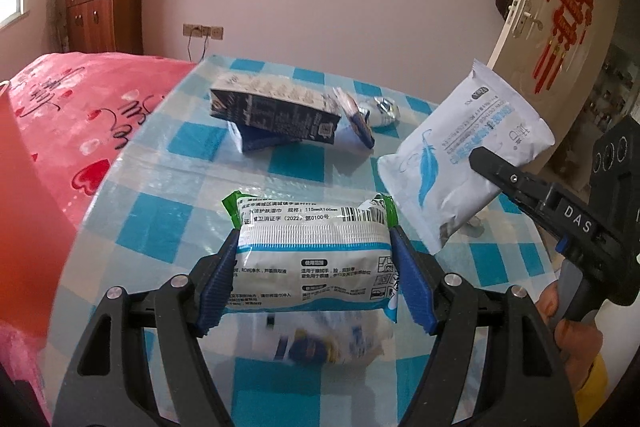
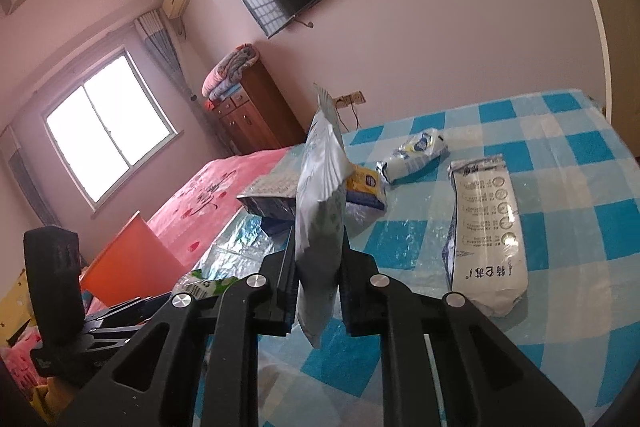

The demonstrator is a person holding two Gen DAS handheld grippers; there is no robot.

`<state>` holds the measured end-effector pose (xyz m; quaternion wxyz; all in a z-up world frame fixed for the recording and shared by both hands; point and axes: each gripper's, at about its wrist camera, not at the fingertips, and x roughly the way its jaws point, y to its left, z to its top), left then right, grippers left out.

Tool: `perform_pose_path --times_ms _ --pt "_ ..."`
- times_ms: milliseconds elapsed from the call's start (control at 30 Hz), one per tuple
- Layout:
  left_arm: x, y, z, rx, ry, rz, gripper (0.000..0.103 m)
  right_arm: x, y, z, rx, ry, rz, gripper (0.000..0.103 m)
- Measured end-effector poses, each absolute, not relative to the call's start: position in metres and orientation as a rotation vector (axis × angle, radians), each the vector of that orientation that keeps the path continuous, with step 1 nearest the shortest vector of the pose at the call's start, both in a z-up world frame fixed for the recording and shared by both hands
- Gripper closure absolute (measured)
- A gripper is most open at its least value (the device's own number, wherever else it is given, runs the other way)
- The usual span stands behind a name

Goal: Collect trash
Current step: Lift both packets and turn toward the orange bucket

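Above checkered table [image 1: 168, 147], clamped for binning: wipes pack [image 1: 312, 251] across left gripper [image 1: 314, 275], white feather pouch [image 2: 320, 211] pinched in closed right gripper [image 2: 316, 291].

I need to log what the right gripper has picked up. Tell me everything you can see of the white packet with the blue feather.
The white packet is a soft, flat plastic pouch with crimped ends, a blue feather drawing and blue and grey print. It looks partly emptied and creased. The right gripper has its jaws shut on the packet's lower part, holding it tilted in the air above the checked tablecloth, touching nothing else.
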<state>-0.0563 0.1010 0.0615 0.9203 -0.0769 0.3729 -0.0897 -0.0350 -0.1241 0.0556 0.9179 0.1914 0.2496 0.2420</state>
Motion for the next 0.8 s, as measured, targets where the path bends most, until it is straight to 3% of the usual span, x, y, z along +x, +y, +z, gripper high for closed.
perform_pose_path --times_ms 800 --pt "-0.119 0.201 0.131 -0.168 0.542 -0.028 0.030 -0.051 -0.052 0.114 0.382 0.523 0.643 0.085"
